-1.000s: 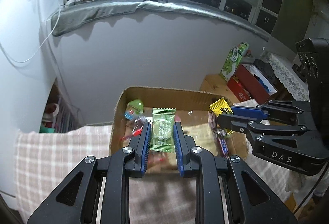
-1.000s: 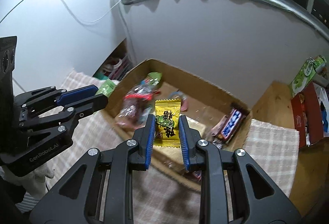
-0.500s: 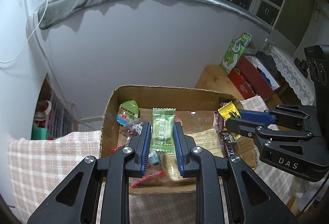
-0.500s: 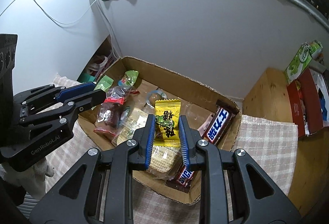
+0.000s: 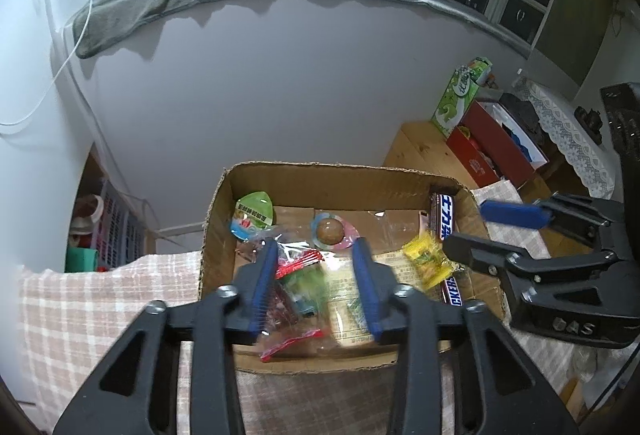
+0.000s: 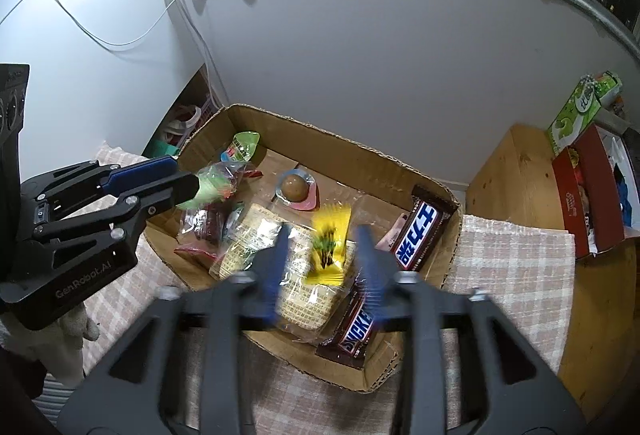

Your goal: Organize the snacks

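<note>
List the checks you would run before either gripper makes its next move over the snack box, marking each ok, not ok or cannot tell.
1. Left gripper open: ok, fingers spread wide.
2. Right gripper open: ok, fingers spread wide.
3. Green candy over the cardboard box: ok.
4. Yellow candy over the box: ok.
5. Both candies lying at rest: cannot tell, both are blurred.
6. Grippers apart from each other: ok, a gap shows in both views.
</note>
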The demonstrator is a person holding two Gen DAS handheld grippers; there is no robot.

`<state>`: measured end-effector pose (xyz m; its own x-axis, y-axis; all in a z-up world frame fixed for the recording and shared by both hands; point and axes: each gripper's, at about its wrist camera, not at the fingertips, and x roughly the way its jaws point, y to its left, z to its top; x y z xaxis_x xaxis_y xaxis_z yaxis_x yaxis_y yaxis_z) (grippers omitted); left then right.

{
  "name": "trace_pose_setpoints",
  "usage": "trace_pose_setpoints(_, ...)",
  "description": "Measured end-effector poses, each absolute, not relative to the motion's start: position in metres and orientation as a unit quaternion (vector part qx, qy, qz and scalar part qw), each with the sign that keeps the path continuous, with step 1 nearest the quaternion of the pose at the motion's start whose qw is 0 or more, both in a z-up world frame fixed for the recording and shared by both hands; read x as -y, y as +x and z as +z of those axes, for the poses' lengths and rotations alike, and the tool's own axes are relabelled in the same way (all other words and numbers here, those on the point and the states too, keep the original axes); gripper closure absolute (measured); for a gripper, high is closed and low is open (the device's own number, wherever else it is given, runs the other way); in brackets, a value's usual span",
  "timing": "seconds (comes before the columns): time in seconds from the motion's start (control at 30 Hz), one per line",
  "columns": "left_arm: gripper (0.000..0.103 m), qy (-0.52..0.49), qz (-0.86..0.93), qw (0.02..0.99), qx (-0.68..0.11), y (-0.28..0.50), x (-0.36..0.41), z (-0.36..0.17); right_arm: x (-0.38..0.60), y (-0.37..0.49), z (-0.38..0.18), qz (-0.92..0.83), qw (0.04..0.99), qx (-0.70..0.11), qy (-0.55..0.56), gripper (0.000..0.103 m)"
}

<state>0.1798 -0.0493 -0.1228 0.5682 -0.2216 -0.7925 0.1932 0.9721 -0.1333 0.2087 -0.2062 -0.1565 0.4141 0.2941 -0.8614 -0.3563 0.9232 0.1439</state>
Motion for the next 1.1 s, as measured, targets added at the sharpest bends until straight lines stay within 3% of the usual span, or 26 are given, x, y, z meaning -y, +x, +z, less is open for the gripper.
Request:
trace_pose_setpoints(0.13,0.053,-0.012,-0.112,0.887,-0.448,0.179,0.049,-0.121,0.207,0.207,-0.151,0.192,0.845,-0.498,-0.034,0.035)
trace_pose_setpoints(0.53,0.053,-0.01,-0.107,0.889,-0.445,0.171,0.047,-0.113,0.211,0.199,-0.145,0.181,0.848,-0.498,-0.034,0.033)
trace_pose_setpoints(0.73,0.044,-0.008,-0.101,0.891,-0.443,0.163,0.043,-0.104,0.211,0.193,-0.14,0.176,0.846,-0.501,-0.033,0.033)
trace_pose_setpoints(1.1,0.042,-0.01,-0.094,0.89,-0.446,0.152,0.038,-0.092,0.212,0.177,-0.127,0.168,0.847,-0.503,-0.04,0.032)
